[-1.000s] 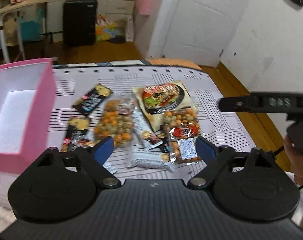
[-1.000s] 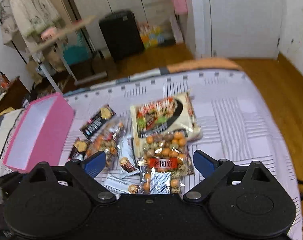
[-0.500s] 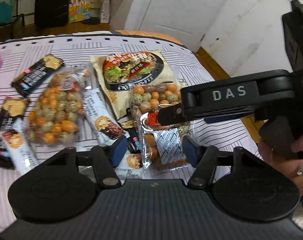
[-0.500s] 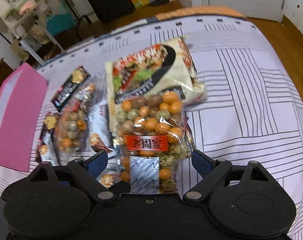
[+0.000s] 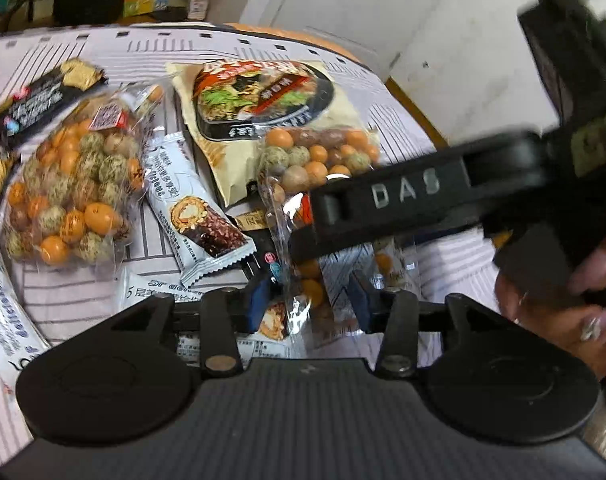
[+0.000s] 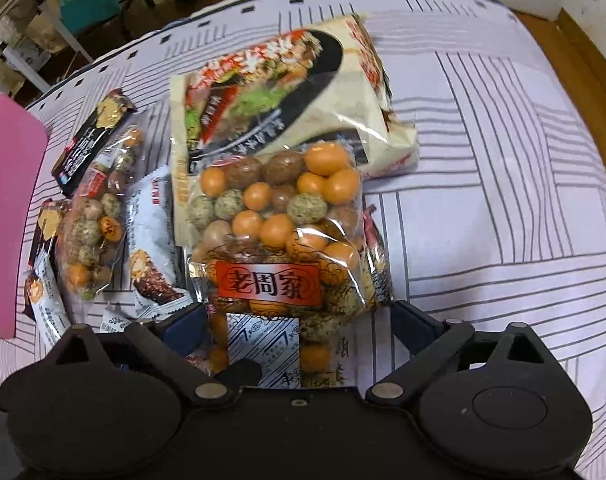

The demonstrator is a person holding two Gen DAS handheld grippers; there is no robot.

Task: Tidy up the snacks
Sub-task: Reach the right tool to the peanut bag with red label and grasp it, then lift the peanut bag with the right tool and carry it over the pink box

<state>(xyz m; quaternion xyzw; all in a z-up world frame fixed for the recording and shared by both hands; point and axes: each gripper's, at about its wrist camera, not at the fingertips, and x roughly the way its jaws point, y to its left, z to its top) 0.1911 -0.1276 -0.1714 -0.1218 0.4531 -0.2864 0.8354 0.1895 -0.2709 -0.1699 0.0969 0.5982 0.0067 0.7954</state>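
Both grippers lower since earlier: left gripper (image 5: 309, 298) narrowed, right gripper (image 6: 299, 320) wide, both straddling nut bag (image 6: 279, 216)

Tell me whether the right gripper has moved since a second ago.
Yes. The right gripper has come forward and down toward the clear bag of coated nuts; the bag now lies between its open fingers and fills far more of the right wrist view.

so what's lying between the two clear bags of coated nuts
In the right wrist view, a white chocolate-roll wrapper lies between the left nut bag and the red-labelled one.
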